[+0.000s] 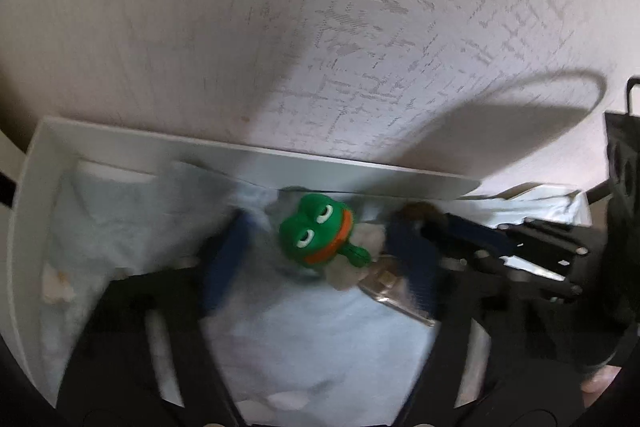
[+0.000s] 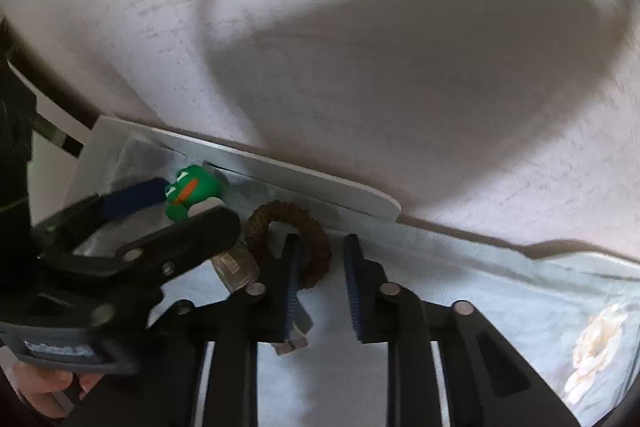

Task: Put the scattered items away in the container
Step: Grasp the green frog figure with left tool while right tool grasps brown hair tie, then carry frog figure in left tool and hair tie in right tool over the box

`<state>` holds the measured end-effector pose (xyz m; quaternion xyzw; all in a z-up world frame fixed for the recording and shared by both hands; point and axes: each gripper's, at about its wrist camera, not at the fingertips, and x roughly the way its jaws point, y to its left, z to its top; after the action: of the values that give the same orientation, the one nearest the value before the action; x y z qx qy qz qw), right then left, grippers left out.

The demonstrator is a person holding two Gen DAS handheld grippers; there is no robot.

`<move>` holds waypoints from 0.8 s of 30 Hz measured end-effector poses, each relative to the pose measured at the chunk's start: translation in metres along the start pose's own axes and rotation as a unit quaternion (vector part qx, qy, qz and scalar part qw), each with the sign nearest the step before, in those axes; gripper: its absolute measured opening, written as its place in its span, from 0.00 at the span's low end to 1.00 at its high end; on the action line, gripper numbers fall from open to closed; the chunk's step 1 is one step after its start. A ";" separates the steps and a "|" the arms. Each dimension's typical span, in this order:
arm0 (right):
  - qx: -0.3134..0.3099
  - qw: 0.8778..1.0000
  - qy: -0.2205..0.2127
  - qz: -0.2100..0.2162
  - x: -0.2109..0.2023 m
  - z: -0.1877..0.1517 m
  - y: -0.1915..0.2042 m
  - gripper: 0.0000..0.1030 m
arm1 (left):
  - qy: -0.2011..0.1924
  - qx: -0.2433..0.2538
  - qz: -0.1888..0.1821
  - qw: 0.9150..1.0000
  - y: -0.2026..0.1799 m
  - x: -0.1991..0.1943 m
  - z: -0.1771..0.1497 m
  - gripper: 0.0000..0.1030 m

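Observation:
A white container (image 1: 280,167) lined with pale blue cloth holds a green frog toy (image 1: 316,235) with an orange mouth. My left gripper (image 1: 320,223) stands open astride the frog, its blue pads (image 1: 224,259) a little clear of it on both sides. Right of the frog lies a brown braided hair tie (image 2: 280,215), blurred in the left wrist view (image 1: 416,209). My right gripper (image 2: 323,239) has its jaws drawn close on one side of that ring. A clear plastic plug (image 2: 236,267) lies between frog and hair tie.
The container's far wall (image 2: 280,171) runs just beyond both grippers. Past it spreads a pale wood-grain tabletop (image 1: 320,27), partly in shadow. Crumpled white tissue (image 2: 596,347) lies on the cloth at the right. A hand (image 2: 40,391) holds the left gripper's handle.

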<state>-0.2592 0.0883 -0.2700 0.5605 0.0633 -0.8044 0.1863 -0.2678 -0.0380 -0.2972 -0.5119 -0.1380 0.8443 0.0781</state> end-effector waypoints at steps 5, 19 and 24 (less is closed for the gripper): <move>-0.020 1.000 -0.002 -0.020 -0.002 -0.004 0.006 0.09 | -0.003 0.008 -0.007 1.000 -0.002 -0.002 -0.005 0.47; -0.017 1.000 -0.008 -0.022 -0.015 -0.012 0.003 0.08 | -0.018 -0.038 -0.011 0.999 0.028 -0.035 -0.019 0.47; -0.014 1.000 -0.012 -0.019 -0.030 -0.016 0.002 0.08 | -0.039 -0.033 -0.015 0.999 0.021 -0.064 -0.022 0.47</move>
<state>-0.2354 0.0986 -0.2478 0.5471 0.0831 -0.8133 0.1795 -0.2185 -0.0717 -0.2599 -0.4790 -0.1763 0.8573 0.0681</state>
